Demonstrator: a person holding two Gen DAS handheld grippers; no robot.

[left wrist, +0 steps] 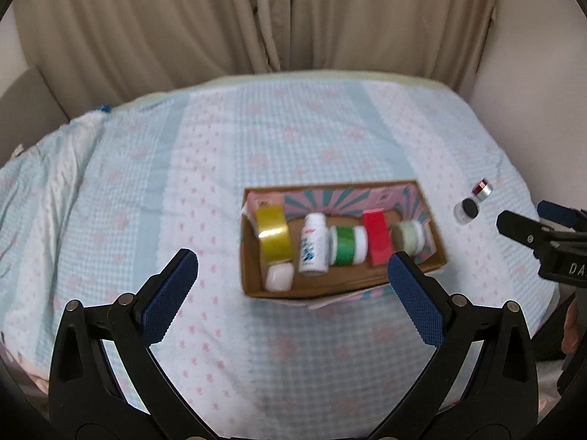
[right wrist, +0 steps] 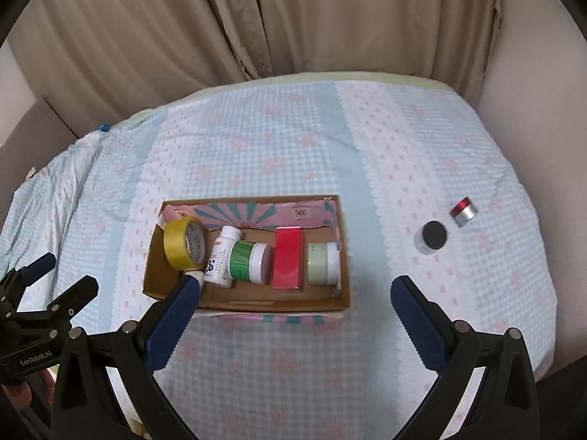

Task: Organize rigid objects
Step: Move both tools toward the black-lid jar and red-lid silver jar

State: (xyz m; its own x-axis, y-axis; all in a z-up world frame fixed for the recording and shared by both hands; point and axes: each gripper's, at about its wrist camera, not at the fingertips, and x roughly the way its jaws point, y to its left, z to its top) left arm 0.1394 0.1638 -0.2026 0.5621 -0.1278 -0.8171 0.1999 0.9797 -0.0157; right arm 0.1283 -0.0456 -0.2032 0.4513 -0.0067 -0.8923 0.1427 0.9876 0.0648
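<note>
Beige pleated fabric curtains point(right wrist: 227, 22) hang behind a bed covered with a pale blue gingham bedsheet point(right wrist: 279, 139); plain cream walls point(right wrist: 532, 84) flank its edges.

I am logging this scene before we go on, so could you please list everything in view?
cardboard box: 1, brown with pink and teal printed inside, middle of the bed.
tape roll: 1, yellow, left end of the box.
white bottle: 1, white with blue print, lying in the box beside the tape.
green jar: 1, green label, white lid, lying in the box.
red box: 1, red, in the box.
pale green jar: 1, pale green, right end of the box.
white piece: 1, white, front left corner of the box.
black-lidded jar: 1, clear, on the bedspread right of the box.
red and silver cap: 1, beyond that jar.
bedspread: 1, blue-and-white check, pink motifs.
curtain: 1, beige, behind.
left claw: 1, black, blue pads, open.
right claw: 1, same, open.
</note>
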